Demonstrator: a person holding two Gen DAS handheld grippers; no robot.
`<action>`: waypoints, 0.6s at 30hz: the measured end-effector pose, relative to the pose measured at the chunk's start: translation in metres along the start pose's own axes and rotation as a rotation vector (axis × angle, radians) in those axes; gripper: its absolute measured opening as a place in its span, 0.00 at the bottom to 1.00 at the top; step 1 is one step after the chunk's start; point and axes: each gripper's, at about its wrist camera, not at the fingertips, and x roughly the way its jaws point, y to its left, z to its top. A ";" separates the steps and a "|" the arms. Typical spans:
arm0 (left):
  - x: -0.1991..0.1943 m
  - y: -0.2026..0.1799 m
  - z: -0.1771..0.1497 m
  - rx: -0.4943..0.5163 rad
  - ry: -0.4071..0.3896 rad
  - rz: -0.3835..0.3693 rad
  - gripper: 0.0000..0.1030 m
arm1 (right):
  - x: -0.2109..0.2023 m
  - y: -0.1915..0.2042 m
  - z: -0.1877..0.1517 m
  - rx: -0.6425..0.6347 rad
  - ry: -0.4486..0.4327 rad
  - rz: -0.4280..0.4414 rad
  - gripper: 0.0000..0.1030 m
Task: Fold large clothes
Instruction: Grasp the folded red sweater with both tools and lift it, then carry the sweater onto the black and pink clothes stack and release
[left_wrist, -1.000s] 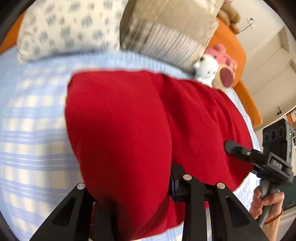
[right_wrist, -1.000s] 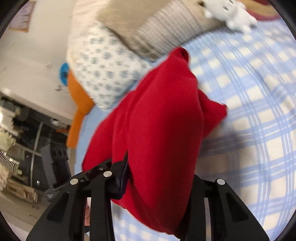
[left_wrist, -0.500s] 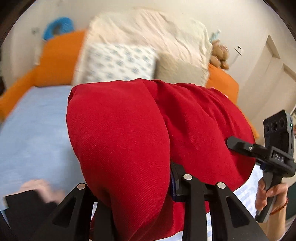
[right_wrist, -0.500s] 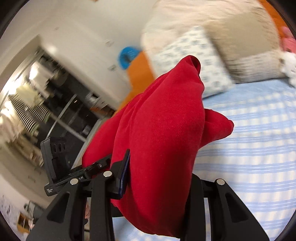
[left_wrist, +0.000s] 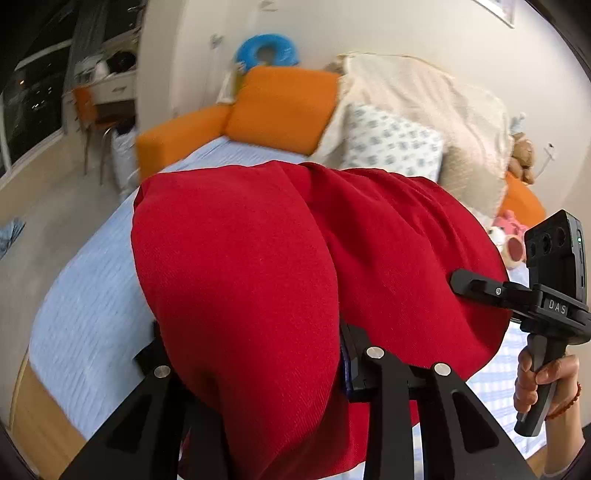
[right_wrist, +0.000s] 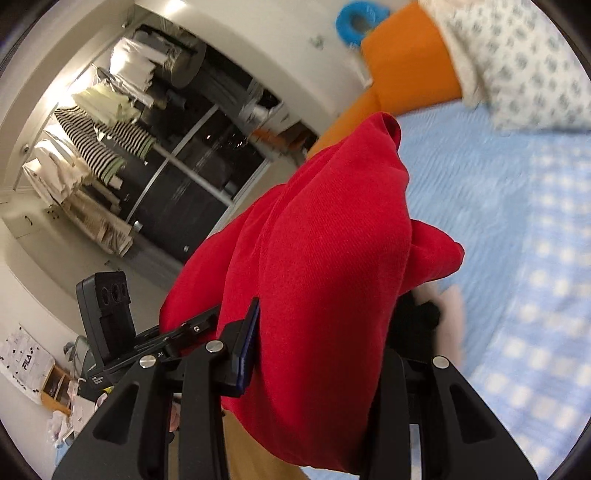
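A bulky folded red garment (left_wrist: 277, 277) hangs in the air above the bed, gripped at both ends. My left gripper (left_wrist: 251, 354) is shut on its near left end, and the cloth bulges over the fingers. The right gripper (left_wrist: 476, 288) bites the garment's far right edge, with a person's hand (left_wrist: 543, 384) on its handle. In the right wrist view the red garment (right_wrist: 325, 277) fills the middle with my right gripper (right_wrist: 321, 343) shut on it. The left gripper (right_wrist: 192, 328) pinches its left edge there.
The bed has a blue checked sheet (left_wrist: 88, 295), an orange headboard (left_wrist: 284, 107), patterned and beige pillows (left_wrist: 391, 144), plush toys (left_wrist: 509, 240) and a blue ring (left_wrist: 266, 48). A dark item (right_wrist: 417, 317) lies blurred on the sheet. A clothes rack (right_wrist: 99, 147) stands by dark windows.
Both grippers have lifted the red garment off the bed and swung it sideways. The views now face the headboard's left end, the floor and the windows. The grips are unchanged.
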 end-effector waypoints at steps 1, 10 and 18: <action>0.003 0.012 -0.010 -0.008 0.005 0.003 0.33 | 0.014 -0.003 -0.005 0.006 0.013 0.005 0.33; 0.064 0.108 -0.112 -0.147 0.064 -0.040 0.36 | 0.107 -0.049 -0.082 0.010 0.176 -0.026 0.39; 0.085 0.109 -0.123 -0.082 0.096 0.005 0.57 | 0.111 -0.062 -0.091 -0.012 0.162 -0.110 0.67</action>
